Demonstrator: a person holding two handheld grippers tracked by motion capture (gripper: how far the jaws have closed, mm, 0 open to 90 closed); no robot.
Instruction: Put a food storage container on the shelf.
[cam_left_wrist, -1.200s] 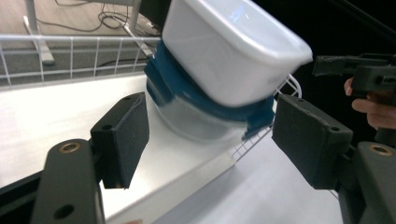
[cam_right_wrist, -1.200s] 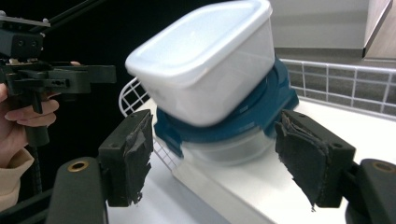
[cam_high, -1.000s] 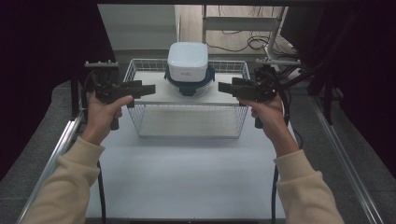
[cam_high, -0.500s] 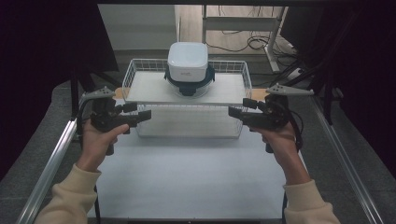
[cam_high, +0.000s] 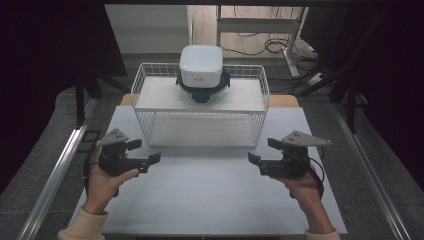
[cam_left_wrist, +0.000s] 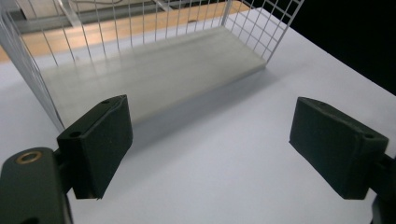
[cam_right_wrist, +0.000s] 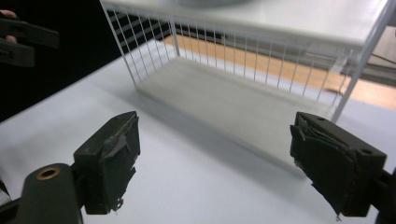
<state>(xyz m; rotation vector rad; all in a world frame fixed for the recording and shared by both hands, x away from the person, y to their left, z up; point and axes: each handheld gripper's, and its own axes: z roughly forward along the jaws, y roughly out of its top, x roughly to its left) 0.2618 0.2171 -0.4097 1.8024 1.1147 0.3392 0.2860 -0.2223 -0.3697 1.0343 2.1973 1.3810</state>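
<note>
A white wire rack (cam_high: 200, 127) with two white shelves stands at the back of the white table (cam_high: 210, 200). A white lidded container on a dark blue base (cam_high: 201, 70) sits on the top shelf. My left gripper (cam_high: 147, 151) hovers low in front of the rack's left corner. My right gripper (cam_high: 261, 150) hovers in front of its right corner. Both point inward toward each other. Their jaws have just been opening and stand wide apart with nothing between them. In the left gripper view the left gripper (cam_left_wrist: 217, 140) faces the lower shelf (cam_left_wrist: 154, 70). The right gripper (cam_right_wrist: 215, 158) faces the lower shelf (cam_right_wrist: 243, 98) too.
A wooden board (cam_high: 282, 100) lies under the rack's far side. Metal rails (cam_high: 55, 170) run along both table edges. Cables and a stand's legs lie on the floor behind. The left gripper (cam_right_wrist: 23, 39) shows far off in the right gripper view.
Both hands have come down and back toward me, from beside the rack's top shelf to low over the table in front of it. Both pairs of jaws have spread wider.
</note>
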